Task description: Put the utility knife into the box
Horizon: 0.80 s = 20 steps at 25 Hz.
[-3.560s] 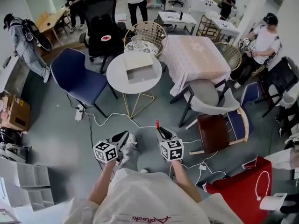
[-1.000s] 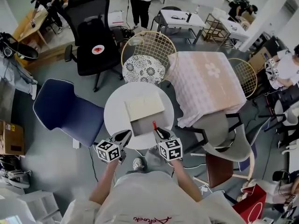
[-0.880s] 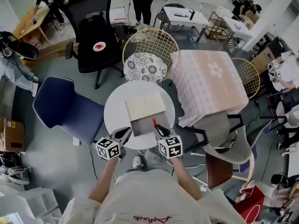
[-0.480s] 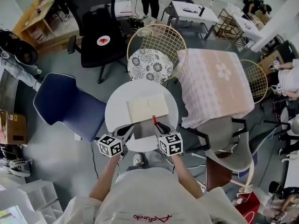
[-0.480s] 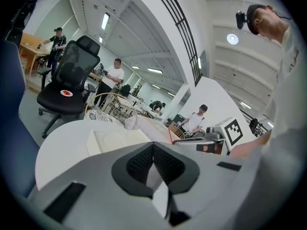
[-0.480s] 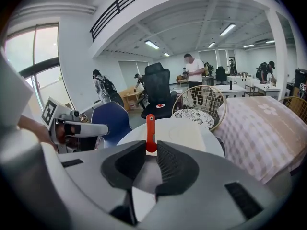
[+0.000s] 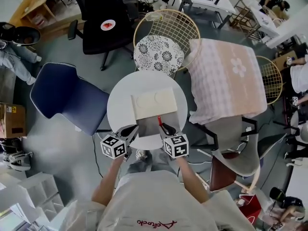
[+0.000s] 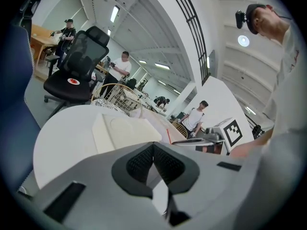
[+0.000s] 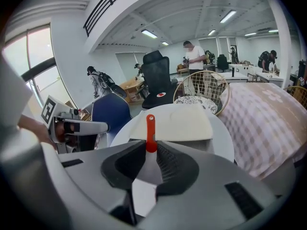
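Observation:
An open pale box [image 7: 150, 124] lies on the round white table [image 7: 120, 97], its cream lid [image 7: 154, 103] folded back on the far side. My right gripper [image 7: 163, 127] is shut on the red utility knife [image 7: 159, 120], which sticks up over the near right part of the box. In the right gripper view the knife [image 9: 150, 132] stands between the jaws, with the lid [image 9: 178, 121] beyond it. My left gripper [image 7: 129, 132] hovers at the box's near left corner, shut with nothing in it. The left gripper view shows the lid [image 8: 120, 131] and the knife [image 8: 169, 134].
A blue chair [image 7: 67, 97] stands left of the table. A wire chair with a patterned cushion [image 7: 159, 54] is behind it, and a black office chair [image 7: 108, 28] is farther back. A pink-clothed table [image 7: 226, 78] and a grey chair [image 7: 231, 134] crowd the right side. People stand in the background.
The view has closed in on the round table. Both grippers now hang over the box's near edge. The knife has stayed in the right gripper throughout.

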Each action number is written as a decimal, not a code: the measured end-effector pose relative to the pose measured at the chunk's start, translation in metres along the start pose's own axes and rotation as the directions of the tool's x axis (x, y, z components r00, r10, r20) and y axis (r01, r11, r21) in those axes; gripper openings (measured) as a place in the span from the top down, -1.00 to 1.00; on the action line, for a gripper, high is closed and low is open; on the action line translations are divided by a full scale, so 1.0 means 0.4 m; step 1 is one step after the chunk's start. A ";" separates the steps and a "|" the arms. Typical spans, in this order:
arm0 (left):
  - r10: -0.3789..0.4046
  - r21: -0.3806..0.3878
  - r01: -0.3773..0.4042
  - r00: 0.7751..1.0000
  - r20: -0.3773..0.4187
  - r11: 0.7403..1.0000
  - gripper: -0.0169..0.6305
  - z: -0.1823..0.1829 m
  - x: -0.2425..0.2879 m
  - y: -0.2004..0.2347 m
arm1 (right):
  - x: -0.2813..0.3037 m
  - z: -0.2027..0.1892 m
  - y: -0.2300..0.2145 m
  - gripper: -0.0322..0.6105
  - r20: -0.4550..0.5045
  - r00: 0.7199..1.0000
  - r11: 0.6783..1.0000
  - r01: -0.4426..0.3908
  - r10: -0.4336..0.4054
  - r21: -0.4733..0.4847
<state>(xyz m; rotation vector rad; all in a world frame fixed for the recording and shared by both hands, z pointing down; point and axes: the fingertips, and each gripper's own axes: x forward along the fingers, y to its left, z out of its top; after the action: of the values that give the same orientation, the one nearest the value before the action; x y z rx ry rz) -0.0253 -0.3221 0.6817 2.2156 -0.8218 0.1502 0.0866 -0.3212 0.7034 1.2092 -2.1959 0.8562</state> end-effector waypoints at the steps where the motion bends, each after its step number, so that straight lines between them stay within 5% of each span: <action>1: 0.001 -0.006 -0.001 1.000 -0.005 1.000 0.91 -0.010 0.003 0.003 | 0.004 -0.010 -0.002 0.65 -0.008 1.000 1.000 -0.002 0.002 0.004; 11: 0.019 -0.054 -0.021 1.000 -0.023 0.998 0.91 -0.060 0.003 0.023 | 0.029 -0.064 -0.009 0.65 -0.089 0.996 1.000 -0.025 0.023 -0.015; 16: 0.034 -0.064 -0.034 0.999 -0.012 0.997 0.91 -0.059 -0.002 0.031 | 0.048 -0.077 -0.012 0.65 -0.165 0.986 0.982 -0.064 0.034 -0.179; 20: 0.038 -0.067 -0.038 0.999 -0.013 0.997 0.91 -0.070 -0.005 0.030 | 0.056 -0.087 -0.009 0.65 -0.255 0.967 0.918 -0.123 0.025 -0.378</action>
<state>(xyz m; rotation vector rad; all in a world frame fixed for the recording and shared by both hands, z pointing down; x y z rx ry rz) -0.0303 -0.3076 0.7082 2.1355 -0.8508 0.1519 0.0825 -0.3103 0.7432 0.7850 -2.0880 0.5241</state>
